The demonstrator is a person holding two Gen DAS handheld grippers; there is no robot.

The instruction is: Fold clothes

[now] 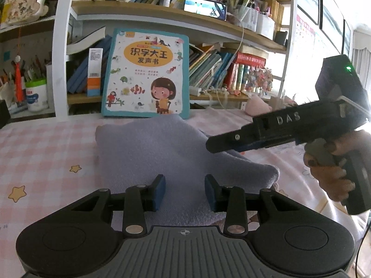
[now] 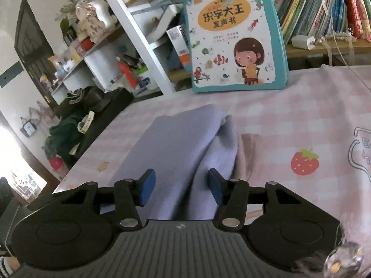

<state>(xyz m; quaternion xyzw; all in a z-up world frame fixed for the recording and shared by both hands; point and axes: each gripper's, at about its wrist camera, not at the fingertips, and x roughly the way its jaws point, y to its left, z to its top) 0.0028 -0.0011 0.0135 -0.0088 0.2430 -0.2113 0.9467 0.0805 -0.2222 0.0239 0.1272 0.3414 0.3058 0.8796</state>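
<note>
A folded lavender-grey garment (image 1: 150, 148) lies on the pink checked table cover (image 1: 46, 153). My left gripper (image 1: 185, 192) hovers at the garment's near edge, its blue pads (image 1: 160, 192) apart with the cloth showing in the gap. My right gripper (image 1: 211, 144), held by a hand, reaches in from the right, its tip over the garment's right side. In the right wrist view the right gripper (image 2: 180, 185) is open, and a raised fold of the garment (image 2: 180, 143) runs between its pads without touching them.
A large children's book (image 1: 146, 76) leans upright against the bookshelf (image 1: 162, 14) just behind the garment. A pink cloth lump (image 1: 257, 105) sits at the back right. The table's left edge (image 2: 92, 143) drops off to dark bags on the floor.
</note>
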